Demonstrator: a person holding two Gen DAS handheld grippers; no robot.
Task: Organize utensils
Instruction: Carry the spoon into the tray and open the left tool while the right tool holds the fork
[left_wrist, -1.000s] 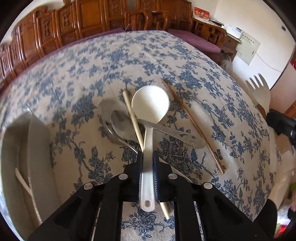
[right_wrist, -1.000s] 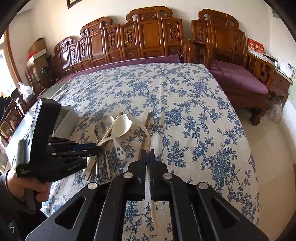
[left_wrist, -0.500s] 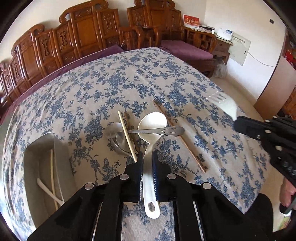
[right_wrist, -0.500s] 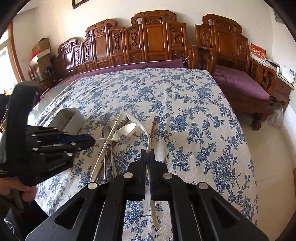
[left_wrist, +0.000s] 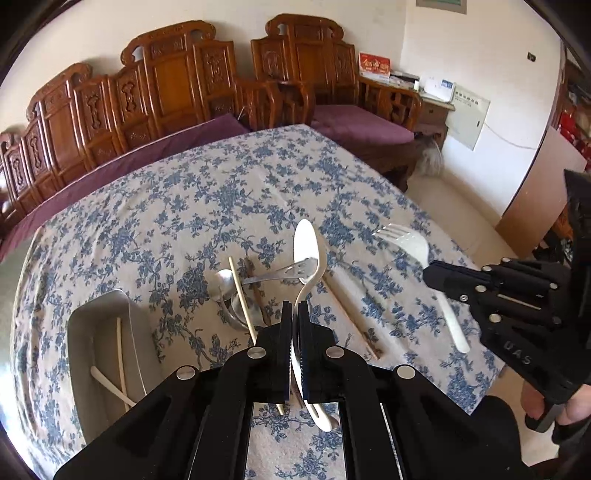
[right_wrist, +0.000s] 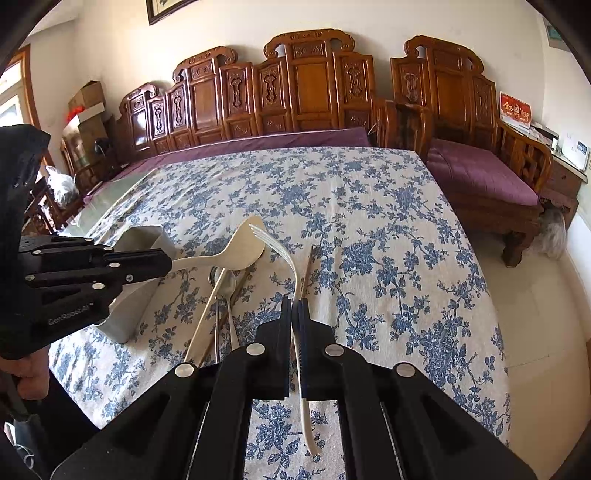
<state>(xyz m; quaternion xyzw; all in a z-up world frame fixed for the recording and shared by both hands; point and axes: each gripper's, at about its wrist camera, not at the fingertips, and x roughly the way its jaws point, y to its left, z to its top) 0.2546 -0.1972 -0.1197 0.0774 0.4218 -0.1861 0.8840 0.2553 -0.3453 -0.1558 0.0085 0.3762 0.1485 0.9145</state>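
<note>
Fingers of the left gripper (left_wrist: 295, 314) pinch the handle of a white plastic spoon (left_wrist: 308, 247), lifted above the floral-clothed bench (left_wrist: 221, 192). Right gripper (right_wrist: 295, 310) fingers clamp a white plastic fork (right_wrist: 280, 247), also raised. Metal spoons (left_wrist: 225, 278), a metal fork (left_wrist: 291, 269) and chopsticks (left_wrist: 242, 295) lie piled beside the grey tray (left_wrist: 85, 332).

Our left tool (left_wrist: 294, 314): matte black plastic, blue ribbed pads, round silver screws along angular frame, "GenRobot.AI" lettering on side. Our right tool (right_wrist: 294, 310): same black build, silver screws, blue pads, "UAS" lettering visible. Bare skin of our hand (left_wrist: 569, 410) showing, dark sleeve.
</note>
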